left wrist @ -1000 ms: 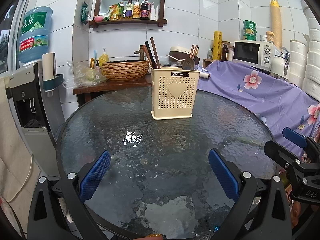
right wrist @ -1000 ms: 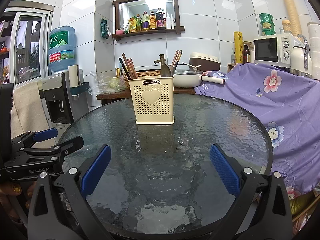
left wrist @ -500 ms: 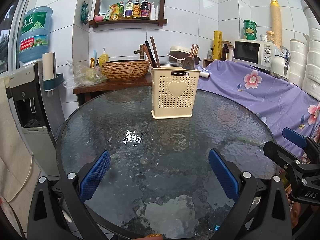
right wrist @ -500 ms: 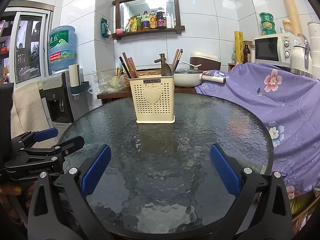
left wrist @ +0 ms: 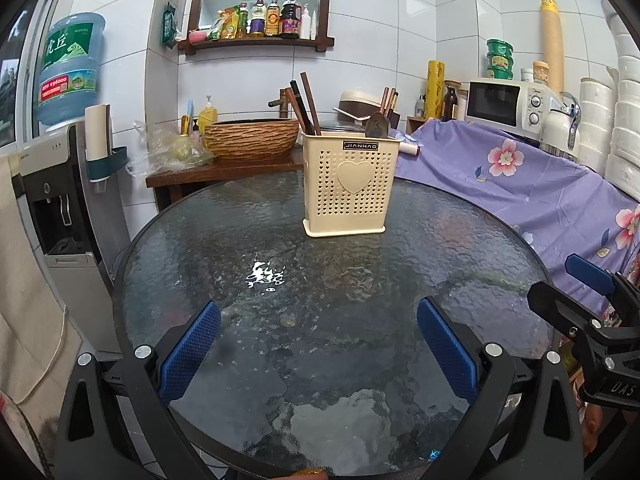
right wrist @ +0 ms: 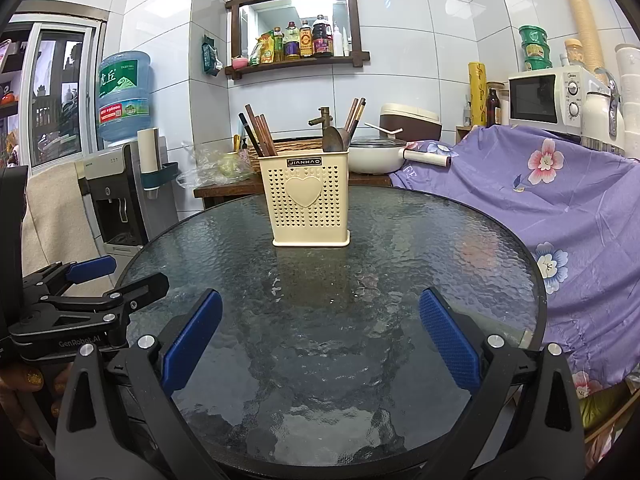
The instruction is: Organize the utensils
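A cream perforated utensil holder with a heart on its front stands upright on the far half of the round glass table; it also shows in the right wrist view. Dark chopsticks stick out of its left side, and a spoon and more chopsticks out of its right side. My left gripper is open and empty over the near table edge. My right gripper is open and empty beside it, also over the near edge.
A purple flowered cloth covers furniture to the right of the table. A water dispenser stands at the left. A wooden side table with a wicker basket and a white pan stands behind.
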Motion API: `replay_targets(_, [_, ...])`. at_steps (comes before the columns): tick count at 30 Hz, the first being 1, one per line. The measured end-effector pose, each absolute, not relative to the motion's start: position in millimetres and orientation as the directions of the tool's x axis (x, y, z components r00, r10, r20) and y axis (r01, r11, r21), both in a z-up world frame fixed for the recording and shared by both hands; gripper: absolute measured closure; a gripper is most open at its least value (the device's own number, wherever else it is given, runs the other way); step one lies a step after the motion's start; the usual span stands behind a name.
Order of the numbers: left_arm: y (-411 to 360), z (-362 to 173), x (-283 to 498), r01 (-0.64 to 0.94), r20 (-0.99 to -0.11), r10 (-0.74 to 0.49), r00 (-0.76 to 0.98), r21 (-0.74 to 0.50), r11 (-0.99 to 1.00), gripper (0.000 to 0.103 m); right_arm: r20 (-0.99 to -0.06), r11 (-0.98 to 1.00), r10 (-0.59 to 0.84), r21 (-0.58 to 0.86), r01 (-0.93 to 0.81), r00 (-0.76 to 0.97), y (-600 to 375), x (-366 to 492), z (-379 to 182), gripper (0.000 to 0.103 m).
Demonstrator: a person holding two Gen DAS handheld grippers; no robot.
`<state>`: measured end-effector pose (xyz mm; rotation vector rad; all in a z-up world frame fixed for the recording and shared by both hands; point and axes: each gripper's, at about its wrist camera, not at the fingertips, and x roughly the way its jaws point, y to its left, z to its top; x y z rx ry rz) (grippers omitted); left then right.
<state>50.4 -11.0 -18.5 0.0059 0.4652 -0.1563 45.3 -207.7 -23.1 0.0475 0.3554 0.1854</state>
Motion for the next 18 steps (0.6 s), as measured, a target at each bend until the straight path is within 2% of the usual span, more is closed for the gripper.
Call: replay_targets(18, [-11.9, -17.4, 50.9, 0.131, -0.452, -0.127, 0.883, -0.024, 0.991, 0.006, -0.342, 0.982, 0.188, 0.078, -0.171, 0.921, -207.0, 45.4, -22.5, 0.006])
